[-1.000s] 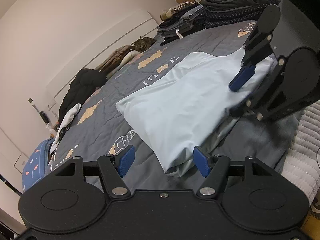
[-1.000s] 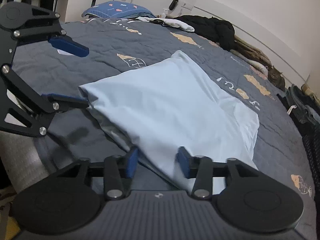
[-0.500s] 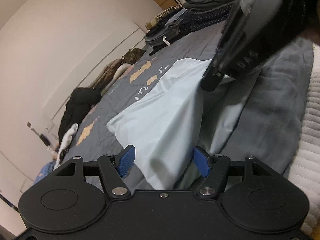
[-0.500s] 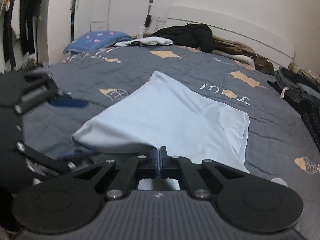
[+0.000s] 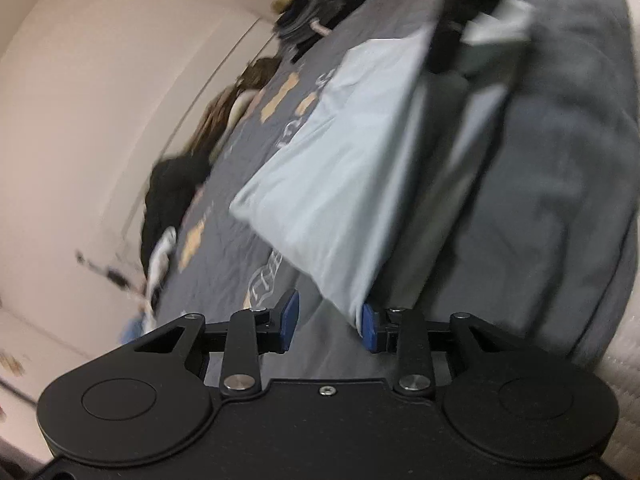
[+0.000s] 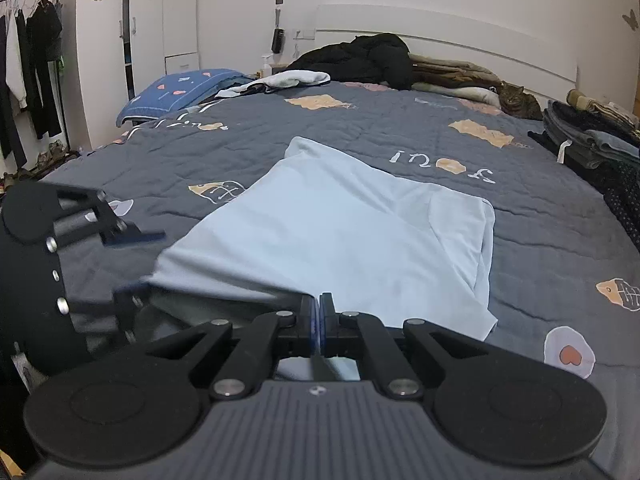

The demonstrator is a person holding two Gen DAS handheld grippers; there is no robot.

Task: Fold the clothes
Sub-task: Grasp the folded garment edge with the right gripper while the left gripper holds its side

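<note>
A pale blue garment (image 6: pixel 340 240) lies partly folded on the grey quilted bedspread (image 6: pixel 360 136), and everything else sits around it. At its near edge the right tool (image 6: pixel 319 320) has its blue pads pressed together on the hem — the cloth rises in a ridge to the pinch point. The left tool (image 5: pixel 328 322) is at the garment's near left corner; its jaws are closing, the corner hangs between them and touches the right pad (image 5: pixel 369 328), while the left pad stands clear of the fabric. The left wrist view is blurred and tilted. Beyond the garment, by the white headboard (image 6: pixel 440 36), lie a black jacket (image 6: pixel 360 60) and a tabby cat (image 6: pixel 518 98). To the garment's right stands a stack of folded clothes (image 6: pixel 592 136); to its far left, a blue pillow (image 6: pixel 180 92).
</note>
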